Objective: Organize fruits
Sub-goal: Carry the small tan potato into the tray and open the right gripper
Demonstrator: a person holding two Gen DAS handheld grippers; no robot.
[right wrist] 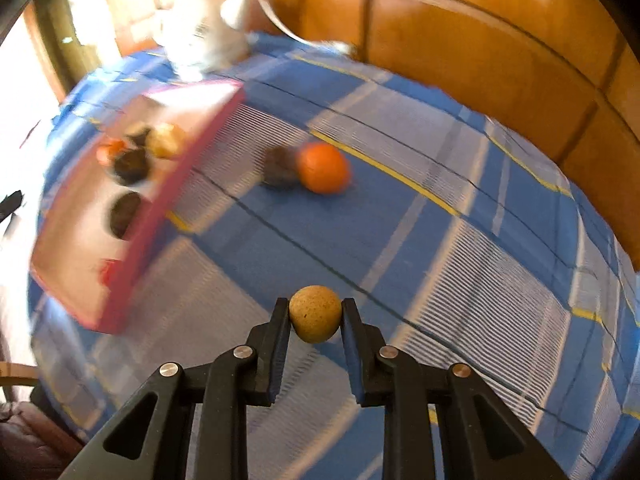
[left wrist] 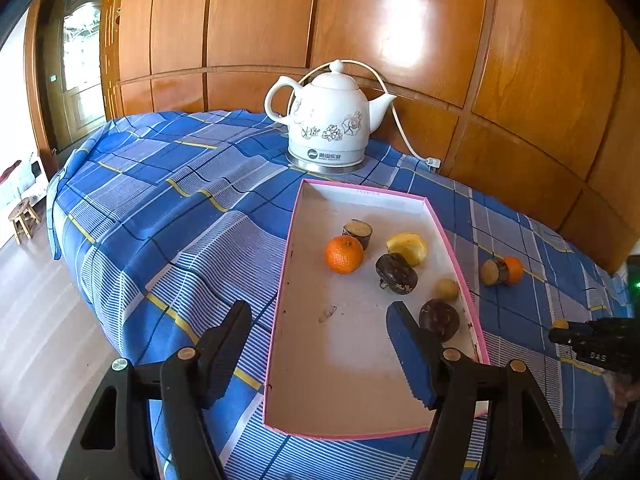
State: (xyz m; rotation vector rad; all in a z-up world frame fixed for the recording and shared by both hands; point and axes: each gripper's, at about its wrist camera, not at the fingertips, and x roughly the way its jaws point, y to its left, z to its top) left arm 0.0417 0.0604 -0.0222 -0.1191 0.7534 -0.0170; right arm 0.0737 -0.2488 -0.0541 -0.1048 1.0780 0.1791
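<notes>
Pinching a small round tan speckled fruit (right wrist: 315, 313) between its black fingers, the right gripper (right wrist: 315, 322) hangs above the blue plaid tablecloth (right wrist: 460, 216), with an orange (right wrist: 323, 168) touching a dark round fruit (right wrist: 280, 168) at twelve o'clock and the pink-rimmed white cardboard tray (right wrist: 132, 248) at ten o'clock. Spread wide and holding nothing, the left gripper (left wrist: 318, 312) hovers over the tray's (left wrist: 280, 320) near end, where another orange (left wrist: 343, 254), dark fruits (left wrist: 396, 273) and a yellow piece (left wrist: 408, 247) lie at twelve to one o'clock before a white ceramic kettle (left wrist: 328, 120).

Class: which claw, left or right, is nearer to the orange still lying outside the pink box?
Right, probably. The right claw, shut on a small tan fruit, has the orange on the cloth ahead. The left claw hangs open over the pink box, which lies between.
</notes>
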